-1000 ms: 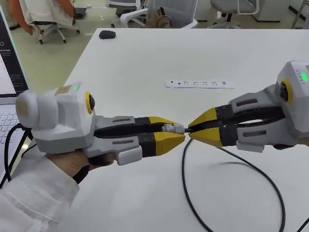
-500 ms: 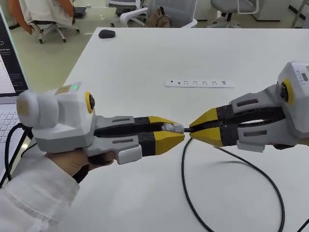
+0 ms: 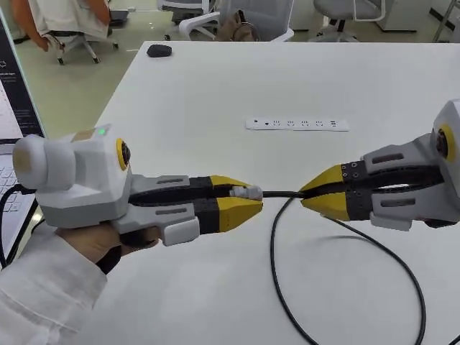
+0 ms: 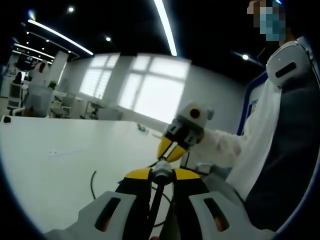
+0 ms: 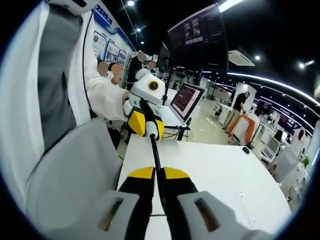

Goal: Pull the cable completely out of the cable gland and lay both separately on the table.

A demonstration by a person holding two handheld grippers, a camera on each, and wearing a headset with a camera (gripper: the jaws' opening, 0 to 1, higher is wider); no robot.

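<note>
Above the white surface [image 3: 215, 86], the cable gland [image 3: 247, 192] was clamped in the left hand-held gripper [image 3: 254, 199], and the cable [image 3: 282, 194] was pinched in the right hand-held gripper [image 3: 305, 197]. A short stretch was seen between them; full separation and laying down were judged outstanding.

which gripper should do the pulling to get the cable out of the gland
The right gripper: shut on the cable just beyond the cable gland, which the left gripper clamps as an anchor.
</note>
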